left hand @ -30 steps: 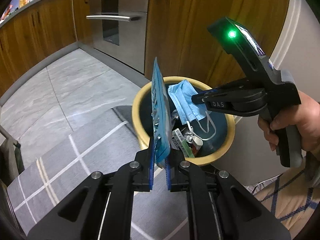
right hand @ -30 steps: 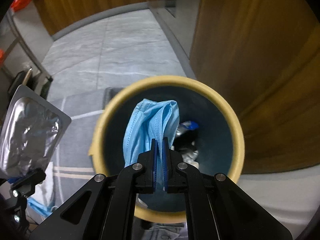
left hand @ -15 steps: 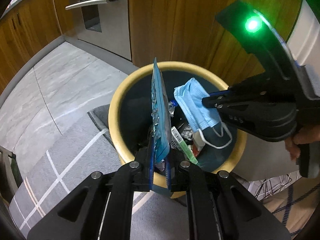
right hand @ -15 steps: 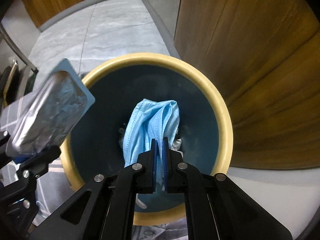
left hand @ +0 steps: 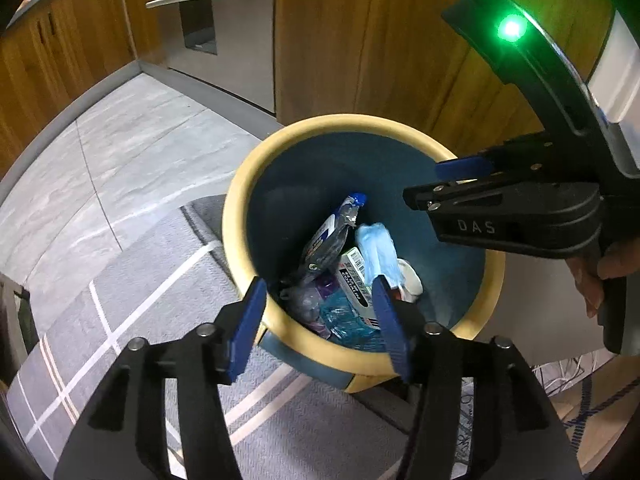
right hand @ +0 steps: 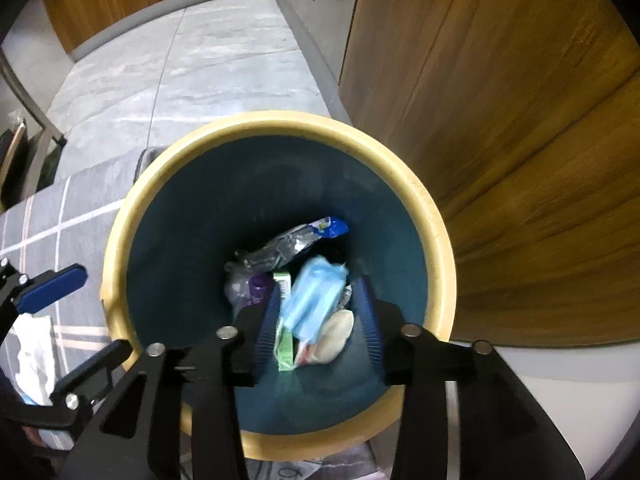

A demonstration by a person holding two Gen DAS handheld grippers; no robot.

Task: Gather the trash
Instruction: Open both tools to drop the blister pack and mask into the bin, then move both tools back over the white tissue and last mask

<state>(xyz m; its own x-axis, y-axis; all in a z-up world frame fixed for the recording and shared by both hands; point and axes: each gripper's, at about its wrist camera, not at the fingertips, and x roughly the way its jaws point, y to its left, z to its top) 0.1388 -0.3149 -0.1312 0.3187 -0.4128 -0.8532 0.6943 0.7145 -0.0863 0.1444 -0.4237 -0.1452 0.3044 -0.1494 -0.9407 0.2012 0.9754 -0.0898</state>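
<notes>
1. At the far left of the right wrist view, a grey rug with pale crossing stripes (right hand: 44,236) is seen on the tiled floor. A crumpled white scrap (right hand: 34,354) lies on it, just behind the left tongs. By the look of it, this may be trash not yet collected, though what it is cannot be told.

2. The left tongs (left hand: 316,320) are held spread wide at the near rim of the bin, and nothing is pinched between them.

3. A round bin with a yellow rim and a dark blue inside (right hand: 276,124) stands at the centre, partly on the rug and just beside a wooden cabinet (right hand: 500,100).

4. Inside the bin, a heap of trash is seen. A silver and blue wrapper (right hand: 292,240) lies toward the far side. A green and white box (right hand: 282,284) is beside it. A light blue face mask (right hand: 316,296) rests on top of the heap, apart from both tongs. A white rounded piece (right hand: 338,336) lies next to the mask.

5. The right tongs (right hand: 318,332) are held spread above the bin mouth, directly over the mask, and nothing is gripped.

6. The task is judged to be well along: several pieces are already in the bin, and both tongs are empty. Whether more trash is left beyond the white scrap cannot be told from these views.
</notes>
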